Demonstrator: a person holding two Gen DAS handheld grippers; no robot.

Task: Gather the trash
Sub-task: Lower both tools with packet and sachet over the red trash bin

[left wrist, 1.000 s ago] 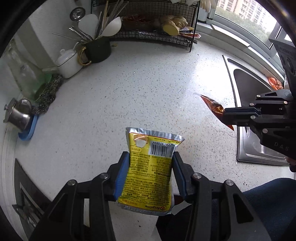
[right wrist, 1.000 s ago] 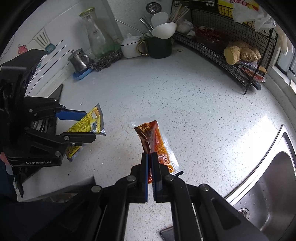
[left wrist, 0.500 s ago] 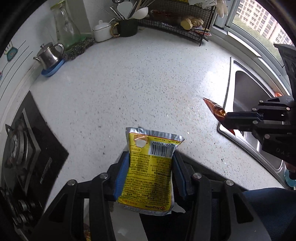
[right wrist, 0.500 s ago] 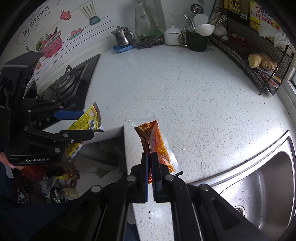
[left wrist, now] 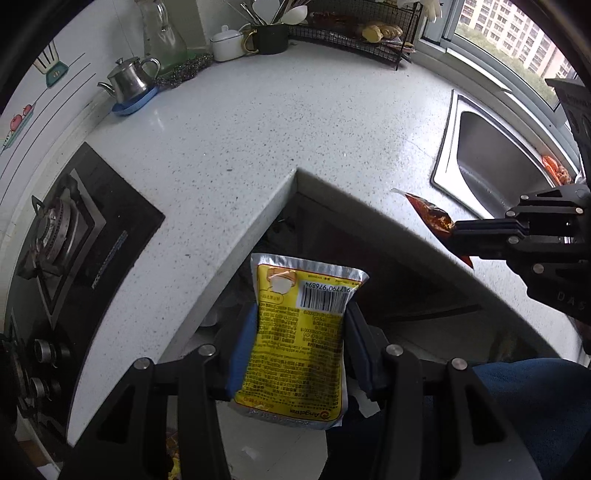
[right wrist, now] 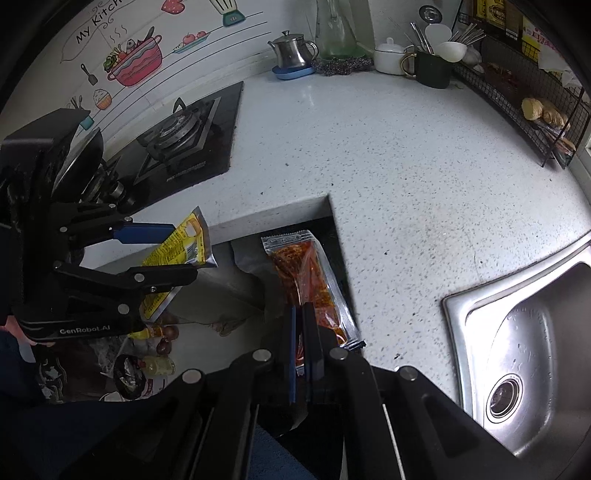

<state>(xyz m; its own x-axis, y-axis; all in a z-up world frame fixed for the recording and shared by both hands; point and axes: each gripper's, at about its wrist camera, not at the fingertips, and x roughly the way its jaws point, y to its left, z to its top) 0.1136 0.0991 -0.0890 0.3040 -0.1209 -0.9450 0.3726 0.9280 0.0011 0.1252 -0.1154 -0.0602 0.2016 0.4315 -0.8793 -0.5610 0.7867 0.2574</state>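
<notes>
My left gripper (left wrist: 300,343) is shut on a yellow snack packet (left wrist: 299,339) with a barcode, held in the air off the inner corner of the counter; it also shows in the right wrist view (right wrist: 177,254). My right gripper (right wrist: 303,347) is shut on a clear sachet of red chili sauce (right wrist: 308,284), seen edge-on in the left wrist view (left wrist: 428,214). Both are held above the floor, where a bin with trash (right wrist: 129,373) sits low at the left.
The speckled white L-shaped counter (left wrist: 258,122) carries a gas hob (left wrist: 55,236), a steel teapot (left wrist: 129,79), a dark mug of utensils (left wrist: 271,35), a wire rack (left wrist: 369,29) and a steel sink (right wrist: 528,332). The person's blue-clad leg (left wrist: 535,413) is at lower right.
Both grippers have pulled back from the counter and risen, each keeping its packet. The counter's inner corner and the floor below have come into view.
</notes>
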